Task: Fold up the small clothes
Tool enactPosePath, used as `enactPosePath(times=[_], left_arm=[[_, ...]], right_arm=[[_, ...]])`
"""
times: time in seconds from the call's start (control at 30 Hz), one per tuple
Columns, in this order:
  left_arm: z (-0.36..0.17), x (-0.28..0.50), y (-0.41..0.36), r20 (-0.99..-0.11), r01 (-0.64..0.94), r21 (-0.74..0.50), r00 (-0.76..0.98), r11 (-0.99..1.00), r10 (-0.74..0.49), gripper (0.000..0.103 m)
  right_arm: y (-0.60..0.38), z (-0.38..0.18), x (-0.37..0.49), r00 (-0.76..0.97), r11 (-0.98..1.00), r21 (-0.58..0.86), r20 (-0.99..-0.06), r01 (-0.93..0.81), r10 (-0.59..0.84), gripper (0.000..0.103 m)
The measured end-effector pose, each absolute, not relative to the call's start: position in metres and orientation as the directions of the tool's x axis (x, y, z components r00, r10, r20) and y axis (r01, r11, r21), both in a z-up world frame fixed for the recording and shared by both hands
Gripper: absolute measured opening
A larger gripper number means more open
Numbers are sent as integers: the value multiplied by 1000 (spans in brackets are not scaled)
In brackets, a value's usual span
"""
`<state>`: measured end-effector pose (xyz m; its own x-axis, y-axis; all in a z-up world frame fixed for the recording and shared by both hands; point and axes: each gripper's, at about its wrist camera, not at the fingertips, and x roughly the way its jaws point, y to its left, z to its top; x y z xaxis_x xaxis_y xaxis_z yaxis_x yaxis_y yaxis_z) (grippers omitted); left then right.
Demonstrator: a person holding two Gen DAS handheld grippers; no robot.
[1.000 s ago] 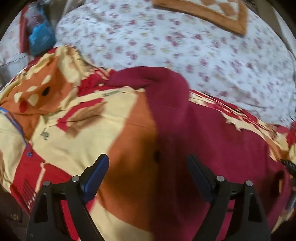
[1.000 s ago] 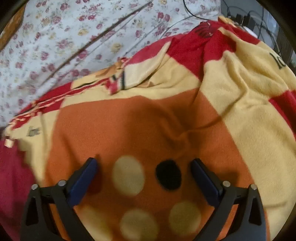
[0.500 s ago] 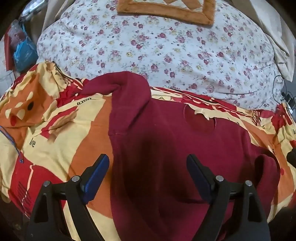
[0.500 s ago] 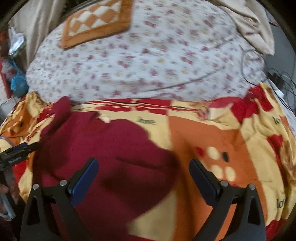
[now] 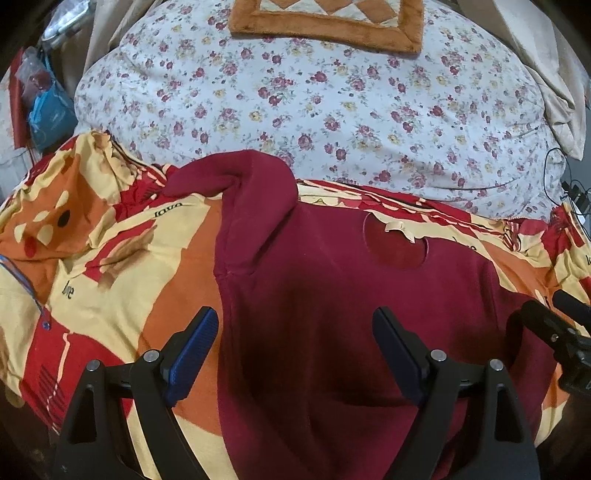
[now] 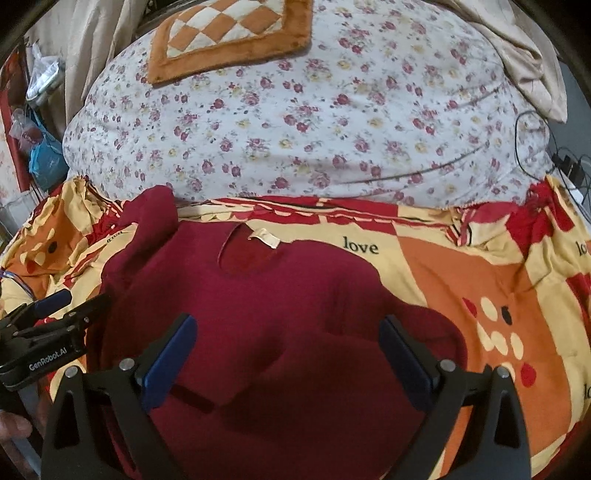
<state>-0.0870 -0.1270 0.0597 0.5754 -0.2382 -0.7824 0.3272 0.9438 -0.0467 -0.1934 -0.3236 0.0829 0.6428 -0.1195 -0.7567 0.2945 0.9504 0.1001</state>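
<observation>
A dark red long-sleeved top (image 5: 332,295) lies spread on a red, orange and cream blanket (image 5: 110,266), neck with a cream label (image 5: 397,227) toward the far side. Its left sleeve (image 5: 236,181) is bent over near the blanket's far edge. In the right wrist view the top (image 6: 258,295) has its right sleeve (image 6: 417,325) folded in over the body. My left gripper (image 5: 295,350) is open and empty above the top's left side. My right gripper (image 6: 288,354) is open and empty above its right side.
A floral quilt (image 5: 332,103) bulges behind the blanket, with an orange checked cushion (image 5: 325,18) on it. Blue bags (image 5: 48,110) lie at far left. Cables and a plug (image 6: 565,162) lie at far right. The blanket (image 6: 480,266) extends right.
Both grippers have pulled back and up from close over the blanket; the whole top now shows. The right view swung left from bare blanket onto the top.
</observation>
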Motion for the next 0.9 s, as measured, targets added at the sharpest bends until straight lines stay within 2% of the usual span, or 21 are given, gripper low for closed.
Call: enactPosePath(times=[0.13, 0.33, 0.9], left_arm=[[58, -83, -123, -786, 317, -62, 568, 946, -242, 79], [55, -80, -125, -781, 301, -13, 592, 954, -198, 79], [34, -67, -125, -813, 287, -35, 549, 957, -194, 78]], right_arm=[[-320, 80, -185, 637, 949, 105, -762, 296, -114, 100], [-317, 71, -175, 617, 946, 92, -776, 310, -126, 100], [-317, 50, -157, 589, 942, 103, -801, 320, -112, 100]])
